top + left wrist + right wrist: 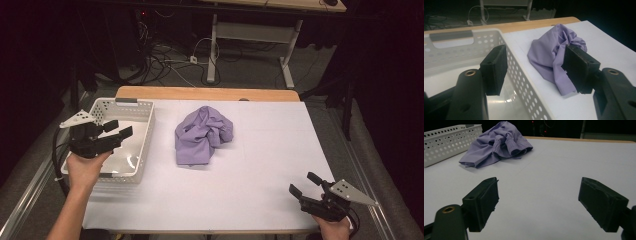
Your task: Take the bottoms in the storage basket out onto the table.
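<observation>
A crumpled lilac garment lies in a heap on the white table top, just right of a white perforated basket. The basket's inside looks bare. My left gripper hovers open above the basket, pointing toward the cloth; in the left gripper view the lilac garment lies beyond the basket wall, partly behind the right jaw. My right gripper is open low over the table's near right corner, nothing between its jaws. From the right gripper view the lilac garment lies far ahead at upper left, beside the basket.
The table's wooden far edge shows past the white top. Behind it stand a desk frame and loose cables on the floor. White surface stretches between the garment and my right gripper.
</observation>
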Motion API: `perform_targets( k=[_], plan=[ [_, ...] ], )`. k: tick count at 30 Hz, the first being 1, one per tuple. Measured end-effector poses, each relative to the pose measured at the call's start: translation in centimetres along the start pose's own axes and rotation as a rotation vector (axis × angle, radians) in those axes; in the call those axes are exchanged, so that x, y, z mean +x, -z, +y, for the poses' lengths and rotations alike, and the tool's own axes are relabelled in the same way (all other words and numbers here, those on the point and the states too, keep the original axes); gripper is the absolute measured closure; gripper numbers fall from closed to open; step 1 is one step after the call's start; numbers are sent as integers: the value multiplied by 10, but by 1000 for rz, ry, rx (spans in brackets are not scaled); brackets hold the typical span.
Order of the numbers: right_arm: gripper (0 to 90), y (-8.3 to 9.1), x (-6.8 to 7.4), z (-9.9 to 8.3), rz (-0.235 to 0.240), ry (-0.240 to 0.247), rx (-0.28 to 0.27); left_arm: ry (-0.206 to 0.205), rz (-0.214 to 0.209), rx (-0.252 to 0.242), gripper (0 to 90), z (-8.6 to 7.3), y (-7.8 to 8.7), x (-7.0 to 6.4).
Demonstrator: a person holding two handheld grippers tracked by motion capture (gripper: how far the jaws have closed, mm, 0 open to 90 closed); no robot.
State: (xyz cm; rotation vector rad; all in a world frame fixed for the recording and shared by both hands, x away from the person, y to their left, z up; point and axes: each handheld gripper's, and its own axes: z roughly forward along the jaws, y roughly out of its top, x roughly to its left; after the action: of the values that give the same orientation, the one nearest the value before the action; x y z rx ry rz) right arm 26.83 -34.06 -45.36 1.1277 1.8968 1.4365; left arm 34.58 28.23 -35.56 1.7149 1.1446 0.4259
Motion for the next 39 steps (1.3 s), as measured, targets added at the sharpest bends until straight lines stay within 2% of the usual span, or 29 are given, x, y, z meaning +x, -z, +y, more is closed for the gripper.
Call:
perform_targets(
  k=[3, 7, 17, 32, 39],
  plan=[
    [174, 0, 0, 0, 1, 4, -2, 12, 6, 5, 356, -6, 2, 3],
    [174, -1, 0, 0, 2, 1, 3, 27, 13, -15, 356, -11, 8, 7],
    [174, 0, 0, 0, -1, 3, 1, 27, 19, -20, 355, -21, 13, 7],
    [175, 0, 1, 0, -9, 7, 1, 53, 35, -52, 356, -42, 29, 9],
    [175, 1, 0, 0, -11, 2, -3, 39, 49, -56, 356, -46, 32, 7]
  ],
)
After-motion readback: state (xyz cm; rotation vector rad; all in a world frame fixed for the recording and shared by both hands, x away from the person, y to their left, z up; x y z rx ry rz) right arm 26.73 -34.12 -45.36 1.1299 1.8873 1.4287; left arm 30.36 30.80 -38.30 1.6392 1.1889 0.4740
